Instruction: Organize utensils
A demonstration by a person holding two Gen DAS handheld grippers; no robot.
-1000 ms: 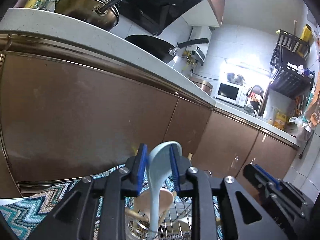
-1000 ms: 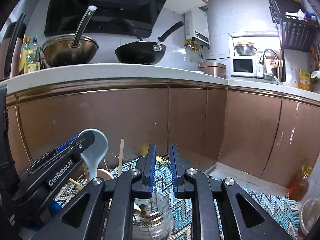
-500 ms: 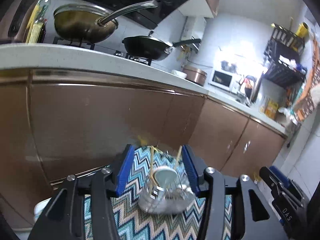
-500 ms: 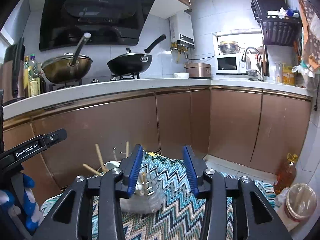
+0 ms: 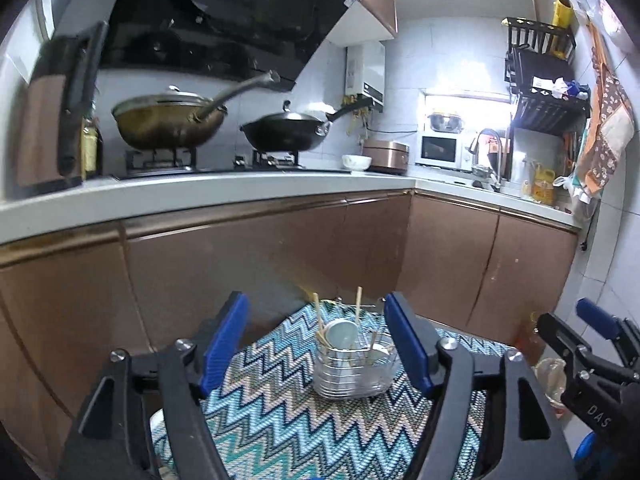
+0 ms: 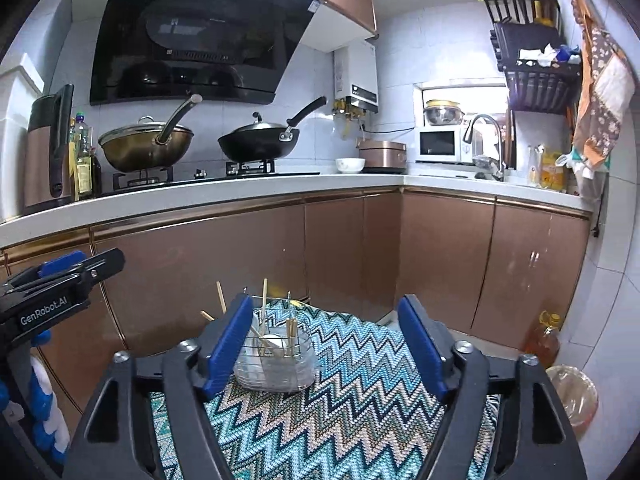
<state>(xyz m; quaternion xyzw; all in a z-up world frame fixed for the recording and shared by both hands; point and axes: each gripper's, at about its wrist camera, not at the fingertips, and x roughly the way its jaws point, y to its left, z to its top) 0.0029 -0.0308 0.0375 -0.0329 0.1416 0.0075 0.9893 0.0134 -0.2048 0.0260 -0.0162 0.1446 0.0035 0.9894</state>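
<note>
A wire utensil basket (image 5: 354,368) (image 6: 276,360) stands on the zigzag-patterned cloth (image 5: 296,412) (image 6: 352,400). A pale blue spoon (image 5: 340,334) and wooden chopsticks (image 5: 319,316) (image 6: 264,304) stick up out of it. My left gripper (image 5: 318,344) hangs back from and above the basket, jaws opening, nothing between them. My right gripper (image 6: 328,348) is likewise drawn back, jaws opening and empty, with the basket seen past its left finger. Each gripper shows at the edge of the other's view: the right gripper's fingers (image 5: 576,344), the left gripper's fingers (image 6: 68,276).
Brown cabinet doors (image 6: 328,252) rise just behind the cloth under a white counter (image 6: 200,200). Two woks (image 6: 256,144) sit on the hob. An oil bottle (image 6: 542,340) and a covered clear jar (image 6: 574,396) stand on the floor at right.
The left gripper let go of the pale blue spoon, which now stands in the basket. Both grippers opened wide, rose and pulled back, so the basket looks smaller and farther.
</note>
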